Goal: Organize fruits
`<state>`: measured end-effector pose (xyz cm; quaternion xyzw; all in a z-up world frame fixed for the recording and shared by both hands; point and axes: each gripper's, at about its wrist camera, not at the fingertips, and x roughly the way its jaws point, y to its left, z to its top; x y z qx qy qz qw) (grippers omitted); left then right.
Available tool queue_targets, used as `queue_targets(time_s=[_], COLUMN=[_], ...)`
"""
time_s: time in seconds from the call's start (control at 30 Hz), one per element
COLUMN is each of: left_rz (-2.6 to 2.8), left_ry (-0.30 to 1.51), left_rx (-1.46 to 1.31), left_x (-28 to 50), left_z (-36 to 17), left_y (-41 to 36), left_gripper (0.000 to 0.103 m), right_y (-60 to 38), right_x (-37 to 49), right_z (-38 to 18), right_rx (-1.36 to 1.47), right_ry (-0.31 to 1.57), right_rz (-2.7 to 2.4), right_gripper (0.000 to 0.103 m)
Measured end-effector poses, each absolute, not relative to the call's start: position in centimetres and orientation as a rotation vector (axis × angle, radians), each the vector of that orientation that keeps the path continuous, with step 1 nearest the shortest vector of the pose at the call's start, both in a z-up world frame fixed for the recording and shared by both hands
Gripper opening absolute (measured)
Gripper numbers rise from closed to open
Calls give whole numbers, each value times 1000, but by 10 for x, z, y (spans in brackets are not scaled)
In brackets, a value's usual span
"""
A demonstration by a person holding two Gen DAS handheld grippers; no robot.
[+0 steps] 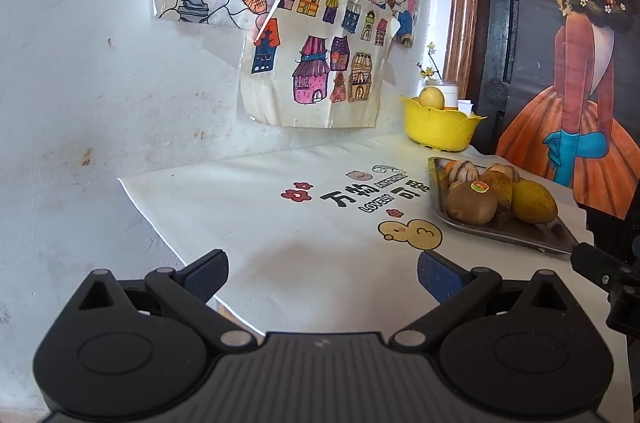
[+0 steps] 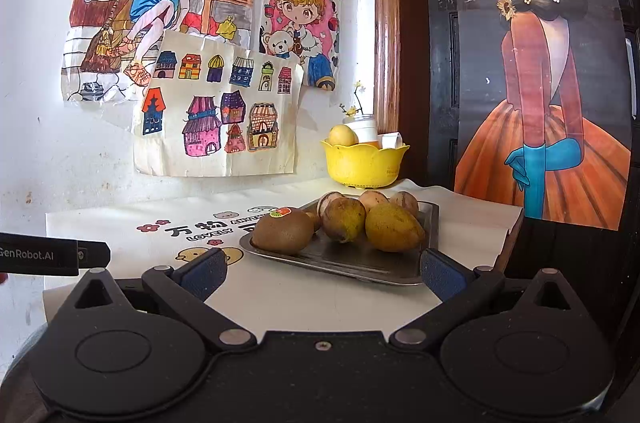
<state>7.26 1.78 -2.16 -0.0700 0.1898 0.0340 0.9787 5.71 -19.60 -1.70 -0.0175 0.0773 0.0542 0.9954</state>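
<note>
Right wrist view: both grippers' jaws spread, empty; kiwi (image 2: 283, 235) on tray (image 2: 352, 265) just ahead.

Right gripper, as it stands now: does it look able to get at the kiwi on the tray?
Probably yes. The right gripper is open and empty, the kiwi sits at the metal tray's near corner, with only bare cloth between.

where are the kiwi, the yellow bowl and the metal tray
kiwi (image 2: 282, 234), right wrist view, middle of its brown skin
yellow bowl (image 2: 362, 165), right wrist view, front wall
metal tray (image 2: 344, 261), right wrist view, bare front floor
</note>
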Motion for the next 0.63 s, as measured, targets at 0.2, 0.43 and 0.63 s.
queue_targets(time_s=[0.2,0.43,0.63], left_rz=[64,63,65], left_ry=[383,391,388], left_rx=[-156,-165,-160], left_x=[72,72,72], left_z=[-21,-22,-22], left_y=[18,18,17], left_gripper=[103,103,103], right_y=[-196,-195,-195], right_x=[57,57,57], right_z=[-17,-16,-16], right_rx=[-36,-36,-36], right_ry=[155,156,155], right_rz=[108,108,107], right_gripper=[103,103,103])
